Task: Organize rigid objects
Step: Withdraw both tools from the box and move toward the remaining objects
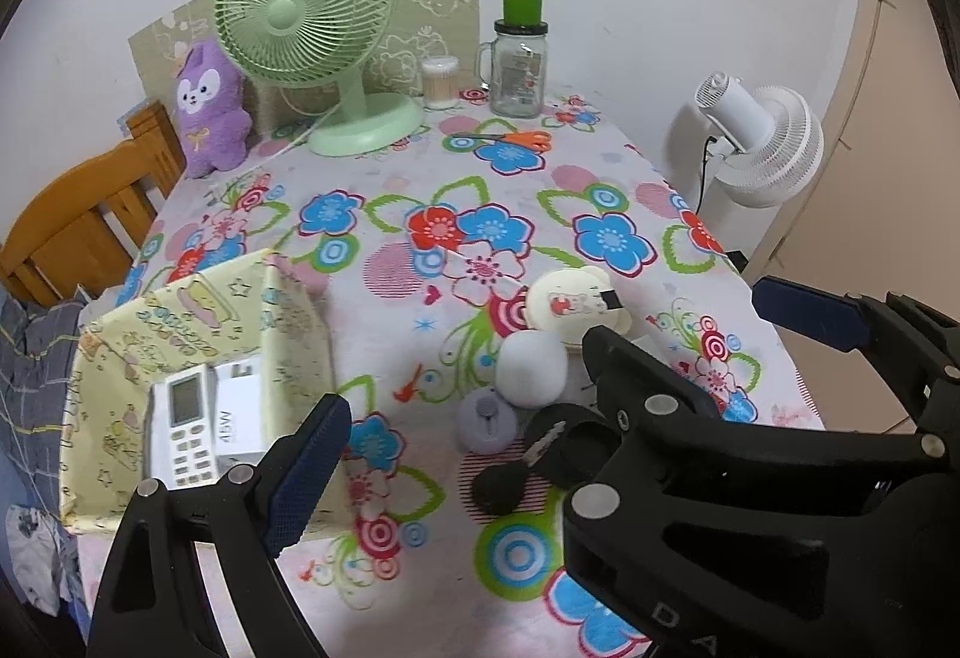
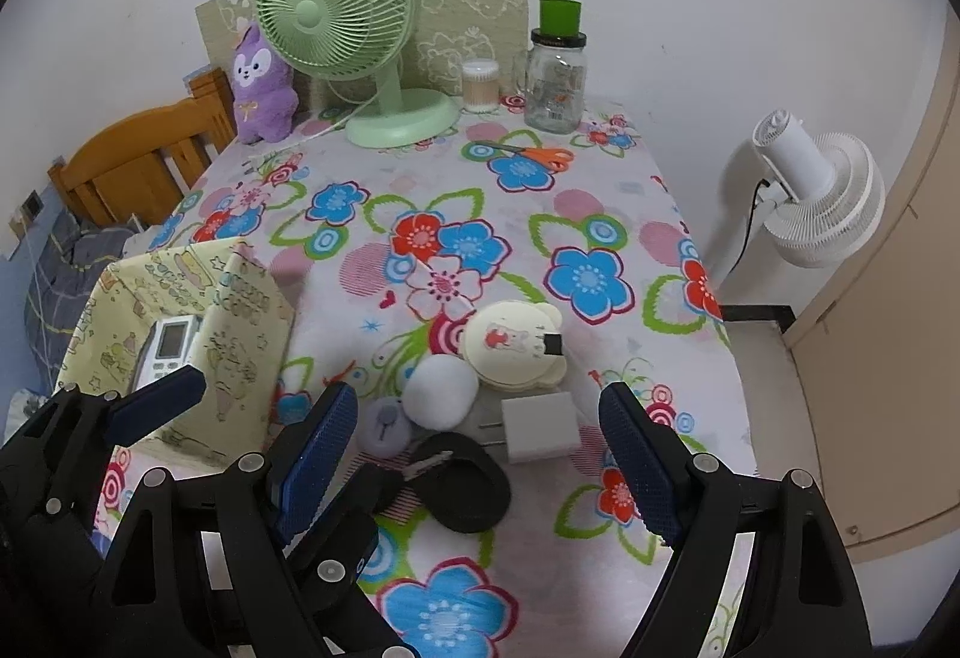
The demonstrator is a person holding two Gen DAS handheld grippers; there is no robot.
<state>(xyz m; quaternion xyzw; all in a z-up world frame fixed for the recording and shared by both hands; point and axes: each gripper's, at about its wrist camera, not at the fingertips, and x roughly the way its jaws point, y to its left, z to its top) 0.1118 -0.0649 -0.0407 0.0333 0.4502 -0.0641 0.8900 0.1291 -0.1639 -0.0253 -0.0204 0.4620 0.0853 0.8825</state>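
A cluster of small items lies on the flowered tablecloth (image 2: pixel 540 214): a cream bear-shaped case (image 2: pixel 516 352), a white fluffy ball (image 2: pixel 441 394), a grey round piece (image 2: pixel 387 427), a black round pouch with a key (image 2: pixel 462 484) and a white charger plug (image 2: pixel 540 433). My right gripper (image 2: pixel 477 400) hangs open above this cluster, holding nothing. My left gripper (image 1: pixel 480 412) is open too, between the cluster and the yellow patterned box (image 1: pixel 294 334). Its right finger is hidden behind the right gripper (image 1: pixel 681 322). The box holds a white remote (image 1: pixel 183 421) and a small white carton (image 1: pixel 240 412).
At the table's far edge stand a green desk fan (image 1: pixel 306 16), a purple plush (image 1: pixel 210 106), a swab tub (image 1: pixel 441 82) and a glass jar (image 1: pixel 519 64). Orange scissors (image 1: pixel 516 139) lie near them. A wooden chair (image 1: pixel 78 226) is left; a white floor fan (image 1: pixel 762 136) is right.
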